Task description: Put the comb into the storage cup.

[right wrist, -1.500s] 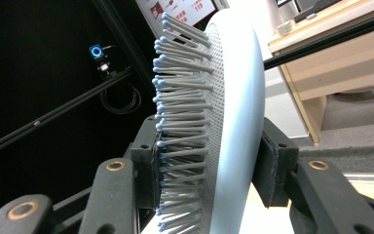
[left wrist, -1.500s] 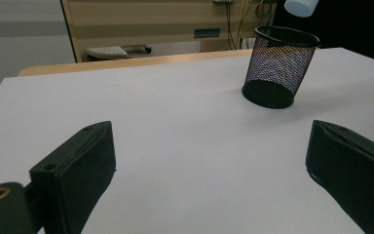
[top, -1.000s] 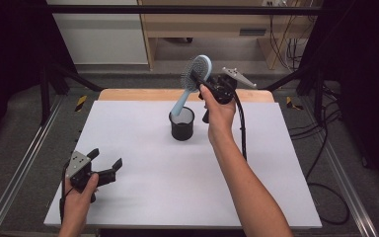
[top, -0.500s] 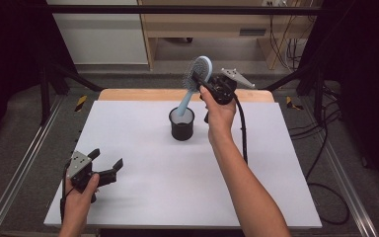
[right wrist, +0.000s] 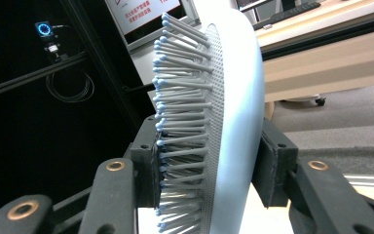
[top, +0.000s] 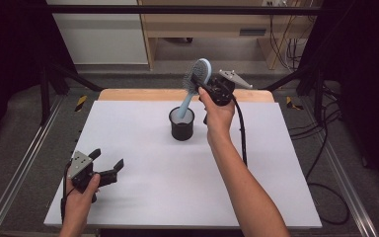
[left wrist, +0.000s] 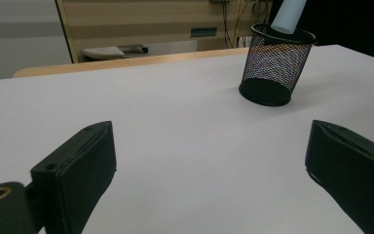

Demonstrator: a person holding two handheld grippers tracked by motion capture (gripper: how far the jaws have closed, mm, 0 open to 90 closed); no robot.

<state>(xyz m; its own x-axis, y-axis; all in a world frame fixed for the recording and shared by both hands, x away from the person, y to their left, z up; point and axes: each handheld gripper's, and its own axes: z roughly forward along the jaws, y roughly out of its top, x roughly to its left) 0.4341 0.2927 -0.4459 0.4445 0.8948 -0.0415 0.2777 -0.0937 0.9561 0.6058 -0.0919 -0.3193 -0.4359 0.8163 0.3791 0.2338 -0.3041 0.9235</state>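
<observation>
A pale blue hairbrush goes handle-first into a black mesh cup at the far middle of the white desk

The brush leans with its handle tip inside the cup's rim and its bristled head up in the air, pinched across the head by the right tongs, whose jaws are closed on it, one pad on the bristles and one on the smooth back, as the right gripper view shows; whether the handle has reached the bottom cannot be told. By the look of it the placing is most of the way there: what is left is to lower the brush, let go and draw the hand back. The left tongs, wide open and holding nothing, rest low near the desk's near left corner, well apart from the cup
</observation>
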